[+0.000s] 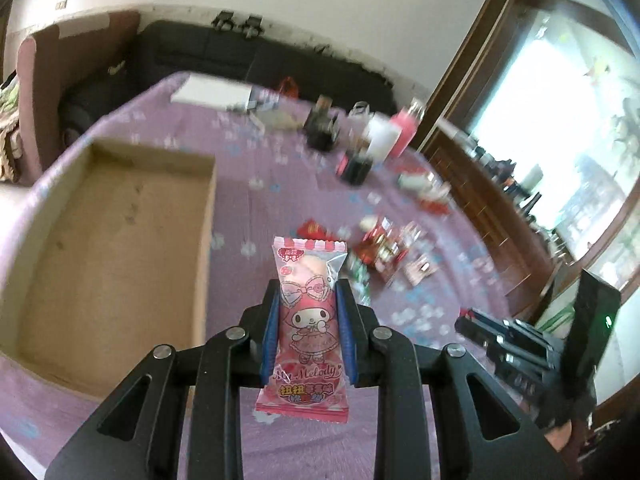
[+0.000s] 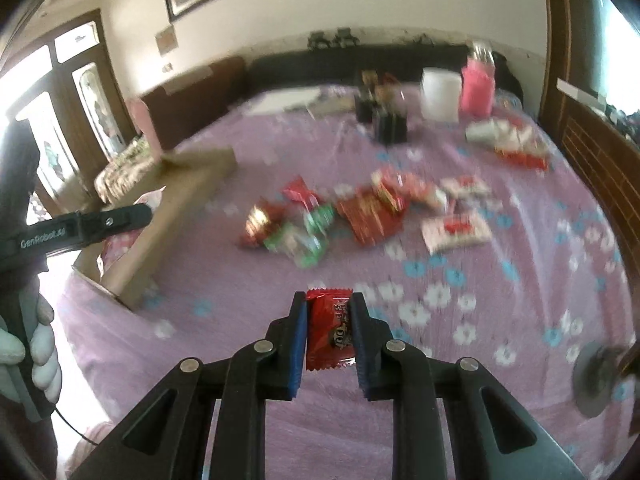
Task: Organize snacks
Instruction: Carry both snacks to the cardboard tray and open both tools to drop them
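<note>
My left gripper is shut on a pink My Melody snack packet and holds it above the purple flowered tablecloth, just right of an open cardboard box. My right gripper is shut on a small red snack packet above the cloth. A pile of loose red, green and white snack packets lies in the table's middle, also in the left wrist view. The left gripper's side shows at the box in the right wrist view.
Black holders, a white cup and a pink bottle stand at the far side. More packets lie at the far right. A white flat box lies at the back. A dark sofa is behind the table.
</note>
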Tool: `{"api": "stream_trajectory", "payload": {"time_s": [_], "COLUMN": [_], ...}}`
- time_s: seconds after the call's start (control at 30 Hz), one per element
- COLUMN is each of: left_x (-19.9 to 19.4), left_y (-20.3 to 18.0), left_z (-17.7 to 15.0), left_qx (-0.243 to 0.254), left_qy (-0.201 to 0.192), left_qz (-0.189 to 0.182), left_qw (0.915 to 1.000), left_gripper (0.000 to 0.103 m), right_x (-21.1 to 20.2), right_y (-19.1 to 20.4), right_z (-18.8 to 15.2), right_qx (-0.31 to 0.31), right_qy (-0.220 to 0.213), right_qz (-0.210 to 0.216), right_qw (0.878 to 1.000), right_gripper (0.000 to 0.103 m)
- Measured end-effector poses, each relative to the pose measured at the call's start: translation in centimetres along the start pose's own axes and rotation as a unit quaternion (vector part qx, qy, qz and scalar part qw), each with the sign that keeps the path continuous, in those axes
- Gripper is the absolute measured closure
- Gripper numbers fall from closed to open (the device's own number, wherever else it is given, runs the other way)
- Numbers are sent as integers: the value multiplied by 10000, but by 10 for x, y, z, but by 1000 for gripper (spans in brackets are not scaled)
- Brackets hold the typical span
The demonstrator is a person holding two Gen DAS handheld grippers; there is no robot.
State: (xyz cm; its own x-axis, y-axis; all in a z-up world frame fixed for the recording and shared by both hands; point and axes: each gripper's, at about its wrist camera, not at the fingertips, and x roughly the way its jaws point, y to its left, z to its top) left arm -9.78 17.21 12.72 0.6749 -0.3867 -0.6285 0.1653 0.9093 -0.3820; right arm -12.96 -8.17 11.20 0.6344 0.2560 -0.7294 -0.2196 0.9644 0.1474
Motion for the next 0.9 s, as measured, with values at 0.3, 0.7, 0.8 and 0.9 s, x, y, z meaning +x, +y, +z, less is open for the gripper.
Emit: {"api": "stream_trajectory", "payload": {"time_s": [0.3, 0.7, 0.8, 0.9], "left_x": [-115, -99, -56, -9], "left_y": [9, 80, 108, 137], "left_z": [91, 207, 209, 192], "left_qx": [402, 368, 119, -218], "left_qy": [-605, -922, -740, -443], "left_qz": [-332, 1365, 1501, 1366], "left_qw": [9968, 9857, 9858, 9894], "left_gripper": [80, 80, 80, 80], "right_x": [-77, -110, -72, 4], "right_y": [18, 81, 104, 126], "right_z": [107, 278, 309, 306], "right_qx": [256, 220, 134, 70], "right_qy": [-805, -1285, -1133, -505], "right_qz": [938, 1697, 1498, 1488], "right_qw": [9920, 9768, 9821, 9876], "right_gripper": [82, 82, 82, 82]}}
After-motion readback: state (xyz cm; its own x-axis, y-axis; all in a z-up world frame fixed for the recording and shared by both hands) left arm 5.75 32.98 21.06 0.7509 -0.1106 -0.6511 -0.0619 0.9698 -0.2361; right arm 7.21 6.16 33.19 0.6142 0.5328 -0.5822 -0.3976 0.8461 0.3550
